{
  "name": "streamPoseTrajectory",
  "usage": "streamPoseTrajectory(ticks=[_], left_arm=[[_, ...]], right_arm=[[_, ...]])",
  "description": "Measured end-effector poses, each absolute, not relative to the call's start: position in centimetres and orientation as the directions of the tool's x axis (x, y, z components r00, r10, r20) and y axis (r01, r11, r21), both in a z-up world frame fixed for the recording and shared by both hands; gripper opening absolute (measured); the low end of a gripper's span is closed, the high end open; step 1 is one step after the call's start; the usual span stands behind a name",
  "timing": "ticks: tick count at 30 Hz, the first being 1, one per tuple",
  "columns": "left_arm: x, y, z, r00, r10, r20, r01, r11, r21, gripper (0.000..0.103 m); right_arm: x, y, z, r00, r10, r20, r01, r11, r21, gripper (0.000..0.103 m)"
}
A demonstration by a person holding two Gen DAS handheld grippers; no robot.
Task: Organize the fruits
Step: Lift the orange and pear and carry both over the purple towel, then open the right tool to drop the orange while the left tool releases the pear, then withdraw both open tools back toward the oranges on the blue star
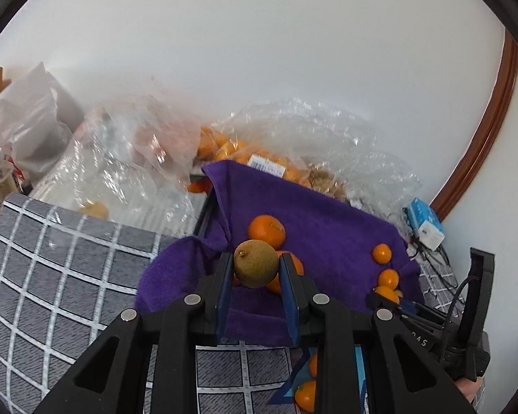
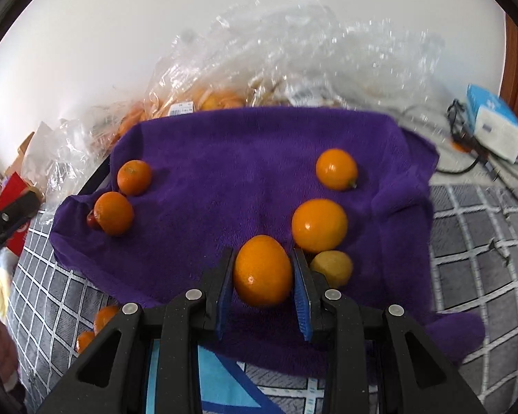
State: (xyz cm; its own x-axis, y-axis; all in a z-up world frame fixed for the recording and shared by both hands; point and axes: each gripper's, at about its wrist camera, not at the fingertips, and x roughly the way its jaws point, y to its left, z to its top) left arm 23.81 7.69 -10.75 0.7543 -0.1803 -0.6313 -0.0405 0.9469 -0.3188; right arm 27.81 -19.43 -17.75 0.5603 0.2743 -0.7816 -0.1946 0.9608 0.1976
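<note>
My left gripper (image 1: pixel 255 269) is shut on a brown-green round fruit (image 1: pixel 255 264) and holds it over the purple towel (image 1: pixel 314 207). Oranges (image 1: pixel 266 231) lie on the towel behind it, and small oranges (image 1: pixel 382 254) lie at its right side. My right gripper (image 2: pixel 262 272) is shut on an orange (image 2: pixel 262 270) above the purple towel (image 2: pixel 224 158). Beside it lie another orange (image 2: pixel 319 225), a yellow fruit (image 2: pixel 332 267) and a small orange (image 2: pixel 336 169). Two oranges (image 2: pixel 114 212) sit at the towel's left. The right gripper's tip shows in the left wrist view (image 1: pixel 386 295).
Clear plastic bags with oranges (image 1: pixel 245 151) lie behind the towel against the white wall. A grey checked cloth (image 1: pixel 51 258) covers the surface. A blue-white box (image 2: pixel 493 124) and cables lie at the right. Loose oranges (image 2: pixel 100 321) lie on the cloth near the front.
</note>
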Motion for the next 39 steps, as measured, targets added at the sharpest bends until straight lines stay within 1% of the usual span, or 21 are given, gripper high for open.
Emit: streamPoseTrajectory(ticks=[3, 6, 8, 9, 17, 20, 24, 25, 28, 30, 31, 39], left_arm=[[25.2, 7.0, -12.2, 0.713, -0.191, -0.675, -0.051, 0.946, -0.321, 0.025], [26.4, 6.2, -13.3, 0.667, -0.177, -0.723, -0.056, 0.956, -0.286, 0.025], [26.8, 5.8, -13.8, 0.655, -0.159, -0.739, -0.058, 0.964, -0.258, 0.025], [27.1, 5.6, -14.0, 0.647, -0.155, -0.747, -0.058, 0.966, -0.251, 0.025], [27.8, 5.0, -14.2, 0.635, -0.130, -0.761, -0.066, 0.973, -0.221, 0.026], [27.8, 4.9, -14.1, 0.627, -0.144, -0.765, -0.057, 0.972, -0.230, 0.026], [27.1, 5.5, -13.7, 0.626, -0.167, -0.762, -0.072, 0.960, -0.270, 0.027], [26.8, 5.6, -13.5, 0.629, -0.165, -0.759, -0.074, 0.960, -0.270, 0.028], [25.2, 5.8, -12.6, 0.651, -0.168, -0.740, -0.062, 0.960, -0.273, 0.037], [24.0, 6.0, -12.1, 0.666, -0.160, -0.729, -0.053, 0.964, -0.260, 0.038], [23.5, 6.1, -12.0, 0.667, -0.150, -0.730, -0.057, 0.967, -0.250, 0.040], [19.0, 7.2, -12.8, 0.653, -0.119, -0.748, -0.052, 0.978, -0.201, 0.043]], right_arm=[[27.8, -19.4, -18.1, 0.575, 0.266, -0.774, -0.202, 0.963, 0.180, 0.032], [27.5, -19.2, -18.3, 0.586, 0.259, -0.767, -0.216, 0.963, 0.160, 0.032], [27.4, -19.1, -18.2, 0.588, 0.256, -0.767, -0.217, 0.964, 0.155, 0.035], [27.3, -19.2, -18.1, 0.589, 0.256, -0.766, -0.216, 0.964, 0.156, 0.038], [26.4, -19.9, -17.4, 0.596, 0.271, -0.756, -0.211, 0.961, 0.178, 0.040], [26.4, -20.0, -17.0, 0.613, 0.263, -0.745, -0.205, 0.964, 0.172, 0.040], [26.0, -20.2, -16.6, 0.628, 0.255, -0.736, -0.204, 0.966, 0.161, 0.040], [26.0, -20.1, -16.5, 0.631, 0.254, -0.733, -0.206, 0.966, 0.158, 0.040], [25.9, -20.2, -16.3, 0.634, 0.259, -0.729, -0.208, 0.965, 0.161, 0.040], [25.6, -20.1, -16.0, 0.642, 0.254, -0.723, -0.212, 0.966, 0.151, 0.040], [25.4, -19.9, -15.9, 0.646, 0.252, -0.720, -0.214, 0.966, 0.145, 0.040], [22.5, -18.9, -13.7, 0.677, 0.247, -0.694, -0.222, 0.967, 0.128, 0.040]])
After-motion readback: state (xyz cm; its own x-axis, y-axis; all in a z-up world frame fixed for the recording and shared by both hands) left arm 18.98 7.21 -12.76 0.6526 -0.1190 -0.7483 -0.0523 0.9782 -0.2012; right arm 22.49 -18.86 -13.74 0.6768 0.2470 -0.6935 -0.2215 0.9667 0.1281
